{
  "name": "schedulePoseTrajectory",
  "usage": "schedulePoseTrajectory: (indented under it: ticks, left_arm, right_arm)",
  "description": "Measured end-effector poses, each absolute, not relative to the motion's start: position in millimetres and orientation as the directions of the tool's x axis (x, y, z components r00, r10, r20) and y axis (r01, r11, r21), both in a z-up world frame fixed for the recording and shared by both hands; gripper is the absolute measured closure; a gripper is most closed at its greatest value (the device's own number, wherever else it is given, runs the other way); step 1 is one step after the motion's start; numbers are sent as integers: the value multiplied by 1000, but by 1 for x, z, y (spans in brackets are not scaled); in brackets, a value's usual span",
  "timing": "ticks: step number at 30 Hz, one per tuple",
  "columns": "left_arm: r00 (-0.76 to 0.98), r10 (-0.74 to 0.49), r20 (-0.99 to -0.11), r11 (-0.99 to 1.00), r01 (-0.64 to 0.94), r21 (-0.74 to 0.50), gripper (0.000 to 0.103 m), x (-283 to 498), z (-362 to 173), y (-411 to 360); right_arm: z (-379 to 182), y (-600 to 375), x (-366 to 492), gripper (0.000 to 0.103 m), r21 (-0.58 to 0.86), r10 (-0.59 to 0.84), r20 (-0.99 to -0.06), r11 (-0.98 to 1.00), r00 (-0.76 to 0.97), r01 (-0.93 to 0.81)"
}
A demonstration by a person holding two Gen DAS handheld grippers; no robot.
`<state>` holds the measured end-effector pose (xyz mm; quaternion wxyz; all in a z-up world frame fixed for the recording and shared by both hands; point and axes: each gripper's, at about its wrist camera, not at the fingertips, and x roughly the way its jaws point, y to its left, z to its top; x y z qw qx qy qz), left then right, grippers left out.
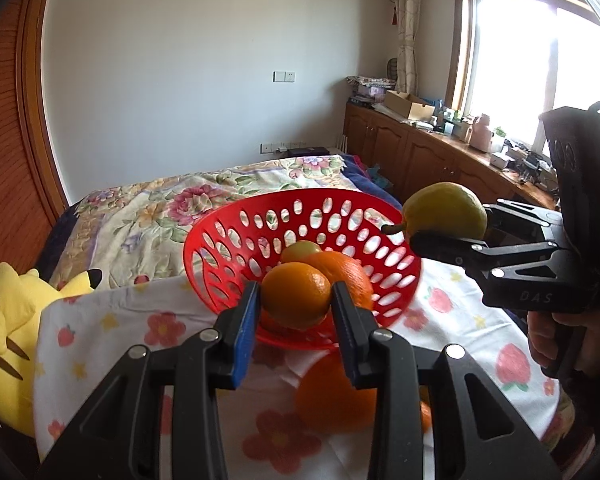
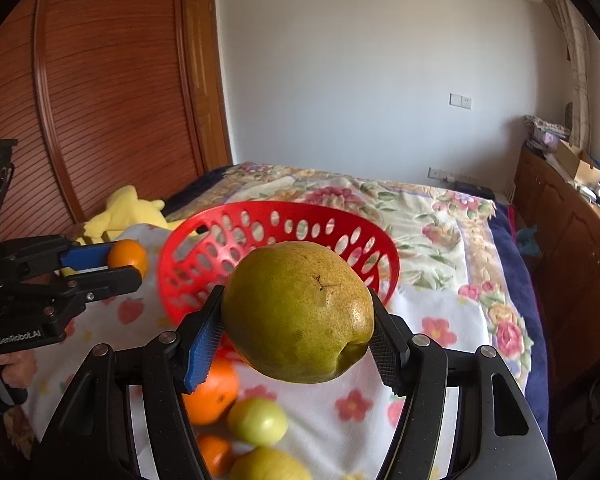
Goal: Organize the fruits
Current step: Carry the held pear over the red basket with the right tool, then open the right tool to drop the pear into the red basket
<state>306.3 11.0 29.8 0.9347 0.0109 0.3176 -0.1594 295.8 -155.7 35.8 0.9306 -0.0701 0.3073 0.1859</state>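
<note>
Between the fingers of the right gripper (image 2: 296, 344) a pear (image 2: 298, 312) is clamped before the tilted red basket (image 2: 372, 236), which holds an orange (image 1: 346, 274) and a green fruit (image 1: 300, 250), while the left gripper (image 1: 296, 312) is clamped on a small orange (image 1: 294, 294).

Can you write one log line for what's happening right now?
left gripper: holding orange | right gripper: holding pear | both near red basket

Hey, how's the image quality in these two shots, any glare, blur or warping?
Left wrist view: the window is blown out white, and the wardrobe bows from fisheye distortion. Right wrist view: even light, the pear sharp, the fruit at the bottom edge blurred.
</note>
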Motion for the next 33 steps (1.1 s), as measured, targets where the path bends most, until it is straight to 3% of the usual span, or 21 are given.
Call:
schedulePoseTrajectory:
  ticks: [14,33]
  left_arm:
    - [731,-257,-632,957,286,-59,69,358,22,12]
    - [698,-226,-679,957,290,-20,69,385,11,-1]
  right_arm:
    - [7,-147,362,36,-56,250,-654,925,714,-376]
    - [-12,-142,380,35,-72,236,-686,920,688,-386]
